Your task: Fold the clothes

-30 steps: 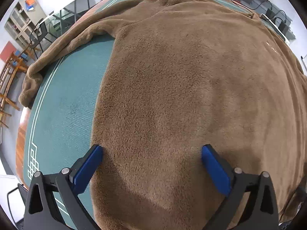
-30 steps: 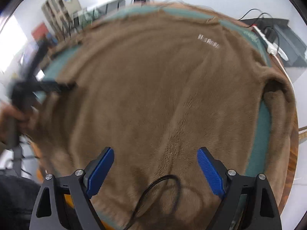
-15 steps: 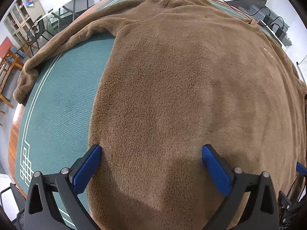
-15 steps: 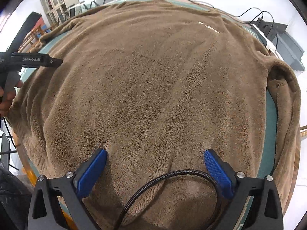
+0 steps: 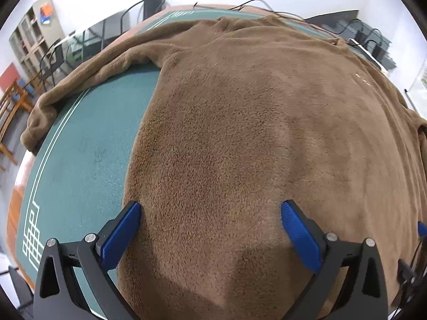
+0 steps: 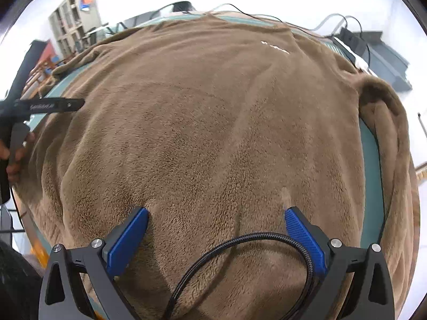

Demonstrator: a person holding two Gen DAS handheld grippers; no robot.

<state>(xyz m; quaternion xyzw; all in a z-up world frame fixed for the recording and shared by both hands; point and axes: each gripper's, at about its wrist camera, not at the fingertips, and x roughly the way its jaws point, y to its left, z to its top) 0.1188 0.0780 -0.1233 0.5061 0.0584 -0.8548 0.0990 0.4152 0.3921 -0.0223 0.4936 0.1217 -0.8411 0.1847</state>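
A large brown fleece sweater (image 5: 253, 138) lies spread flat on a green table mat (image 5: 85, 160). Its left sleeve (image 5: 88, 72) stretches out to the far left. It also fills the right wrist view (image 6: 213, 133), with the right sleeve (image 6: 384, 122) folded along the table's right edge. My left gripper (image 5: 210, 210) is open, fingers down at the sweater's near left hem. My right gripper (image 6: 216, 216) is open, fingertips pressed on the fabric near the hem. The left gripper shows at the left of the right wrist view (image 6: 45, 105).
A black braided cable (image 6: 256, 250) loops between the right gripper's fingers. Cables and black devices (image 5: 368, 37) lie at the table's far right. Chairs (image 5: 53, 61) and shelves (image 5: 32, 34) stand beyond the far left edge.
Both grippers have stayed open and shifted slightly over the sweater's hem. The right gripper has lowered so its fingertips dent the fabric.
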